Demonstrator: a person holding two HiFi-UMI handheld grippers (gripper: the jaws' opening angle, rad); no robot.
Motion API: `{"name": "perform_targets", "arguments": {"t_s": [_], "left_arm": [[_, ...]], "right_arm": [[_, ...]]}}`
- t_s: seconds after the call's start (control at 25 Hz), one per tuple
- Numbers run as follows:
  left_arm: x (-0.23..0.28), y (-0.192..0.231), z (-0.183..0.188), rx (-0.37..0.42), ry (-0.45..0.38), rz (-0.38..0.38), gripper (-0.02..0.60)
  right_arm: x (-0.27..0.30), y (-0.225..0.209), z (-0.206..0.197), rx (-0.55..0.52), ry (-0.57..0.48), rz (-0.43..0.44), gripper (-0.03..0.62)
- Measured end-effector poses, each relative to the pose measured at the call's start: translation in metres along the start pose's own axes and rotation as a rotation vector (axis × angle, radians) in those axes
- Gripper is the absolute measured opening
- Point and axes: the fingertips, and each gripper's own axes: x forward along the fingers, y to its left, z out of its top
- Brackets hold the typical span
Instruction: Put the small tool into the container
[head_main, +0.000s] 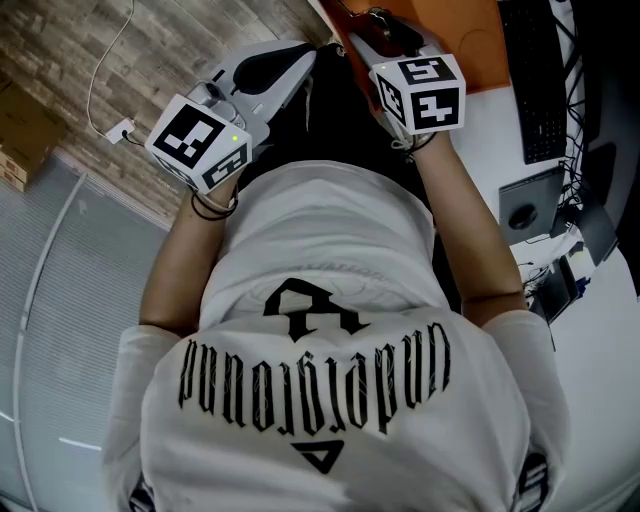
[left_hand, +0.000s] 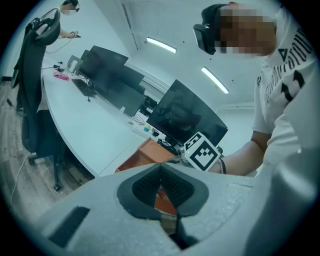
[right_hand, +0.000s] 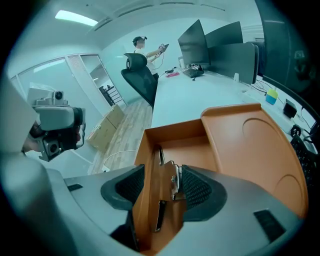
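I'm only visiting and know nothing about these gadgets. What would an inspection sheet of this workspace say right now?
Surface: white table.
Job's things: orange container open at the table's edge; small tool appears to lie inside it, by a side wall.
Clutter: keyboard; monitors.
Grippers: left gripper shut, nothing in it; right gripper open, jaws either side of the tool, pads seemingly not pressing it.
Cables: white cable on the floor; cable tangle on the table.
Surroundings: wood floor, office chair, cardboard boxes, another person far off.
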Motion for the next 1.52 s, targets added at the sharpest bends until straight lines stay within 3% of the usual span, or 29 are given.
{"name": "perform_targets", "arguments": {"t_s": [0.4, 0.64, 1.08, 1.24, 1.36, 1.52], "left_arm": [[-0.023, -0.016, 0.024, 0.084, -0.031, -0.019, 0.014], [-0.052, -0.022, 0.067, 0.197, -0.088, -0.015, 0.014], [-0.128, -0.056, 0.134, 0.366, -0.182, 0.003, 0.014], [-0.148, -0.07, 0.153, 0.398, -0.213, -0.004, 0.014], [-0.16, -0.081, 0.164, 0.4, -0.247, -0.022, 0.014], [-0.179, -0.095, 0.173, 0.447, -0.289, -0.023, 0.014]], "right_arm": [[-0.041, 0.004, 0.027, -0.026, -0.101, -0.075, 0.199], [-0.092, 0.016, 0.06, -0.096, -0.216, -0.16, 0.198], [-0.194, 0.076, 0.109, -0.17, -0.418, -0.246, 0.191], [-0.223, 0.095, 0.122, -0.198, -0.484, -0.27, 0.141], [-0.244, 0.106, 0.129, -0.212, -0.542, -0.298, 0.065], [-0.266, 0.122, 0.135, -0.226, -0.606, -0.319, 0.026]]}}
